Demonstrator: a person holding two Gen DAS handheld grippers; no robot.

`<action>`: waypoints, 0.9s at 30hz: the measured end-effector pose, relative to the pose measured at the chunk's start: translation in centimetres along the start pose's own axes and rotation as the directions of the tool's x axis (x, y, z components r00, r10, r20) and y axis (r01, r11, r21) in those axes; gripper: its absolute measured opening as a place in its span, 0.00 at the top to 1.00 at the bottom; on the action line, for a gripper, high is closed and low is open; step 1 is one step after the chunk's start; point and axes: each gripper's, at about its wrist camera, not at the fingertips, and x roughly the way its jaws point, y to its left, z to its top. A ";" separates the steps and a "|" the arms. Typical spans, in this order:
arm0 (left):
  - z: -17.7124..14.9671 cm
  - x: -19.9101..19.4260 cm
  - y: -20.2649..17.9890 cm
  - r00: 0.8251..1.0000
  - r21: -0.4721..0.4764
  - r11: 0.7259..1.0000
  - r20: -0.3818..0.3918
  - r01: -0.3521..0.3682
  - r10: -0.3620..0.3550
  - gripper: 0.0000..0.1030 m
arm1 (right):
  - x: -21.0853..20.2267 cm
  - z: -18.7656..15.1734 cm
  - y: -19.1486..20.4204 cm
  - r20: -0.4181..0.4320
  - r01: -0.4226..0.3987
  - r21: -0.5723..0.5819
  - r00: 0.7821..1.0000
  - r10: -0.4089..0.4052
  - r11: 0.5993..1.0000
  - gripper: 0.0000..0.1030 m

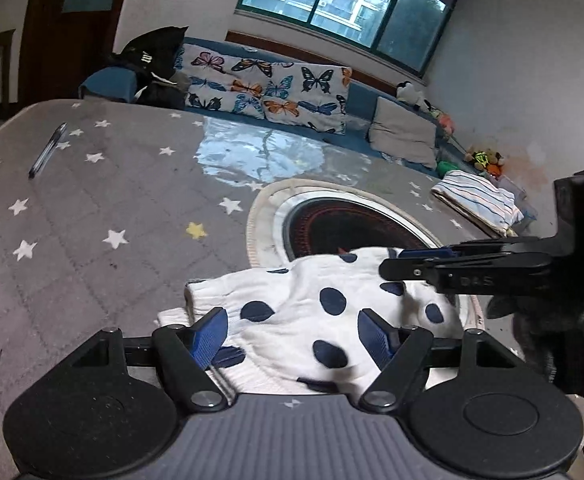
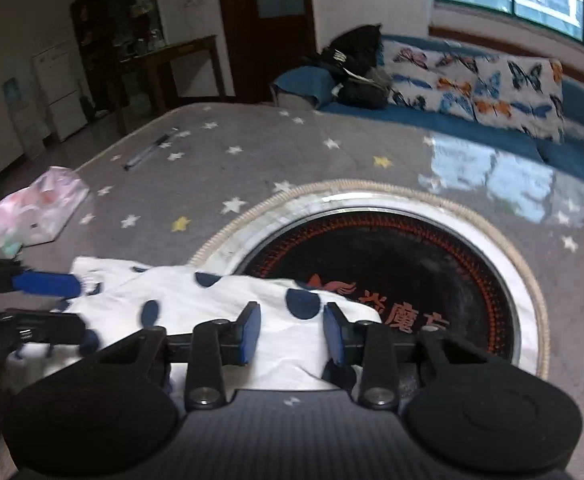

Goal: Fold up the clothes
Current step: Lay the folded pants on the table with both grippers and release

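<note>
A white garment with navy dots (image 1: 312, 292) (image 2: 195, 304) lies crumpled at the near edge of the grey star-patterned table cover (image 1: 111, 200), overlapping the rim of a round black hotplate (image 2: 392, 272). My left gripper (image 1: 294, 336) stands open, its blue pads wide apart over the garment's near part. In the right wrist view my right gripper (image 2: 292, 334) has its pads a narrower gap apart above the cloth's right end, not pressing on it. Seen from the side in the left wrist view, the right gripper (image 1: 396, 266) reaches in over the garment's far edge. The left gripper (image 2: 63, 304) shows at the left.
A folded striped cloth (image 1: 476, 200) sits at the table's far right. A pen (image 1: 47, 150) lies far left, and a pink plastic packet (image 2: 31, 212) sits at the left edge. A sofa with a butterfly cover (image 1: 267, 88) runs behind the table.
</note>
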 end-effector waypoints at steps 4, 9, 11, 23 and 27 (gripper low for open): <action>-0.1 -0.1 0.3 1.000 -0.001 1.000 -0.004 0.000 0.000 0.27 | 1.5 -0.5 -1.2 -0.015 -0.016 0.054 1.000 0.017 0.998 0.69; 0.3 -0.5 0.1 1.000 0.005 1.000 0.006 -0.001 0.001 0.27 | -0.6 0.0 -1.2 0.017 -0.016 0.035 1.000 0.016 0.999 0.68; 0.3 -0.4 -0.1 1.000 0.013 1.000 0.005 -0.003 0.003 0.26 | -1.8 -0.1 -0.8 0.018 -0.021 0.009 1.000 0.020 1.000 0.68; -0.2 -0.4 0.1 1.000 0.025 0.999 0.005 -0.030 0.029 0.27 | -4.7 -5.9 1.1 -0.084 -0.012 -0.106 0.997 0.003 0.994 0.61; -0.2 -1.2 0.2 0.999 0.024 0.999 0.020 -0.036 0.035 0.26 | -6.5 -6.8 1.7 -0.055 0.012 -0.142 0.998 -0.020 0.990 0.56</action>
